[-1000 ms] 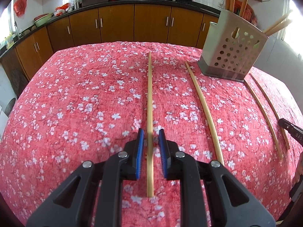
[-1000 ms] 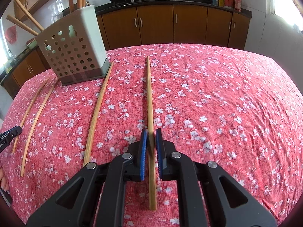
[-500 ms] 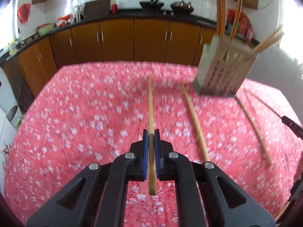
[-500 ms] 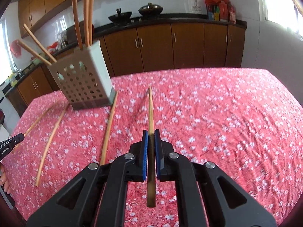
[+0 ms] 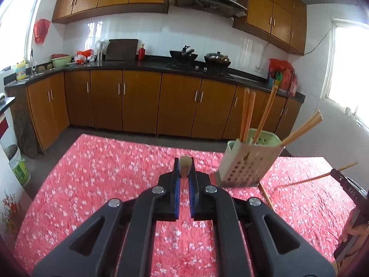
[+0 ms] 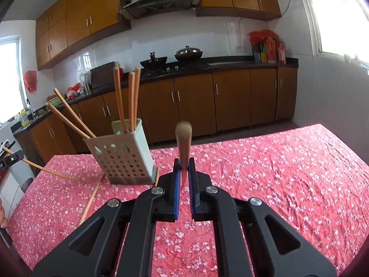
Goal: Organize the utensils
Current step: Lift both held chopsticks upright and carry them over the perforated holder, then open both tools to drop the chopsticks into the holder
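Observation:
My left gripper (image 5: pixel 183 169) is shut on a long wooden chopstick (image 5: pixel 185 166), seen end-on and lifted above the red flowered tablecloth (image 5: pixel 103 166). My right gripper (image 6: pixel 183 169) is shut on another wooden chopstick (image 6: pixel 183 143), which points forward and up. A pale perforated utensil holder (image 5: pixel 248 164) with several chopsticks in it stands to the right of my left gripper; in the right wrist view it (image 6: pixel 124 161) stands to the left. The right gripper's chopstick (image 5: pixel 309 180) shows at the left wrist view's right edge.
One loose chopstick (image 6: pixel 91 200) lies on the cloth left of the holder, and one (image 5: pixel 266 196) lies by its base. Kitchen cabinets (image 5: pixel 138 101) and a counter with pans run behind the table. A white bucket (image 5: pixel 19 166) stands on the floor at left.
Both grippers closed on their chopsticks and lifted them off the cloth, tilting upward so the view now faces the kitchen wall. The holder now sits lower in view.

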The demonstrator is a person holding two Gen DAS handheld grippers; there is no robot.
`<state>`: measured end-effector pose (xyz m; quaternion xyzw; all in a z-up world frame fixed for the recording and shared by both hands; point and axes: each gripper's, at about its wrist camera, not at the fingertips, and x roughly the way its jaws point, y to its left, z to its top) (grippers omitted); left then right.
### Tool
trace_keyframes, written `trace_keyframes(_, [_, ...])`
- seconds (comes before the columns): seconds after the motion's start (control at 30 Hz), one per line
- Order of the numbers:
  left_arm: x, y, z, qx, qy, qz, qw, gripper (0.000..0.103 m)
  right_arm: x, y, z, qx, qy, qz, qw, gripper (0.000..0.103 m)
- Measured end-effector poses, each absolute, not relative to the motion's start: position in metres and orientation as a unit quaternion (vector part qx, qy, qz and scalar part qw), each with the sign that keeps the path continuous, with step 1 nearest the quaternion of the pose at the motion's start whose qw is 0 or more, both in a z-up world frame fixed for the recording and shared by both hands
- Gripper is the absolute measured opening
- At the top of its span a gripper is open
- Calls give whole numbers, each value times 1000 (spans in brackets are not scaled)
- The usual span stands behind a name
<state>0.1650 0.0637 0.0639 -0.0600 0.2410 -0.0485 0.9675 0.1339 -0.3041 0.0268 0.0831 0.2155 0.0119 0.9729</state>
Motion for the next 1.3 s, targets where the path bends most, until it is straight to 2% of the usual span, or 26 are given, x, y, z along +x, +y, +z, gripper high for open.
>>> trace_keyframes(0.3, [161, 54, 106, -74, 208, -81, 972, 7, 128, -287, 82, 93, 148, 65, 982, 7])
trace_keyframes(0.7, [171, -2, 187, -115, 102, -150, 977, 7, 147, -266, 147, 123, 4, 80, 989, 7])
trace_keyframes(0.87, [195, -21, 195, -109, 75, -128, 983, 7, 173, -264, 144, 132, -5, 67, 989, 7])
trace_keyframes(1.3, [242, -40, 150, -93, 89, -103, 986, 7, 207, -244, 102, 111, 61, 60, 990, 7])
